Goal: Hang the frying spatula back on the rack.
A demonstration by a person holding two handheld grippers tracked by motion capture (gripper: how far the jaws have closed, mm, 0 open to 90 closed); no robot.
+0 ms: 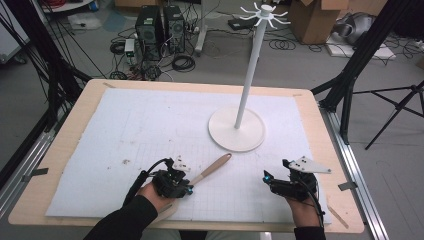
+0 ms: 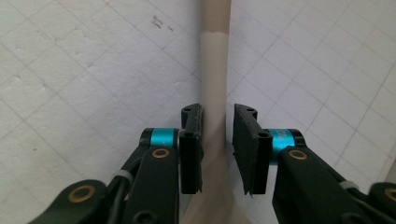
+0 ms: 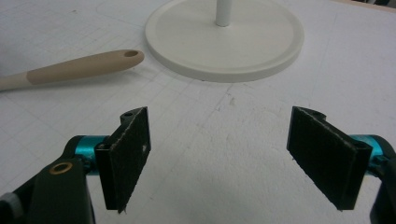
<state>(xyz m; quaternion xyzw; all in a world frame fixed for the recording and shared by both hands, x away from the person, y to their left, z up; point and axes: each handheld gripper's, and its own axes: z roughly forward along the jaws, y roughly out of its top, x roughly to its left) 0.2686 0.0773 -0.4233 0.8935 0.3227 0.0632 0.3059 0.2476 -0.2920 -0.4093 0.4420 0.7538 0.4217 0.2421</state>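
Note:
A wooden utensil (image 1: 215, 166) lies slanted on the white mat, its tan handle end with a hole pointing at the stand. My left gripper (image 1: 189, 186) sits low over its handle at the front left. In the left gripper view the handle (image 2: 215, 60) runs straight between the jaws, and the left gripper (image 2: 217, 112) has its pads closed against the handle's sides. My right gripper (image 1: 267, 177) rests at the front right; in its own view the right gripper (image 3: 219, 135) stands wide open over bare mat, with the utensil's end (image 3: 79, 67) off to its left.
A white hook stand (image 1: 236, 129) with a round base and a tall pole stands at the mat's middle right, and its base (image 3: 224, 42) lies just ahead of the right gripper. The white gridded mat (image 1: 130, 130) covers the wooden table. Computers, cables and tripod legs stand on the floor beyond.

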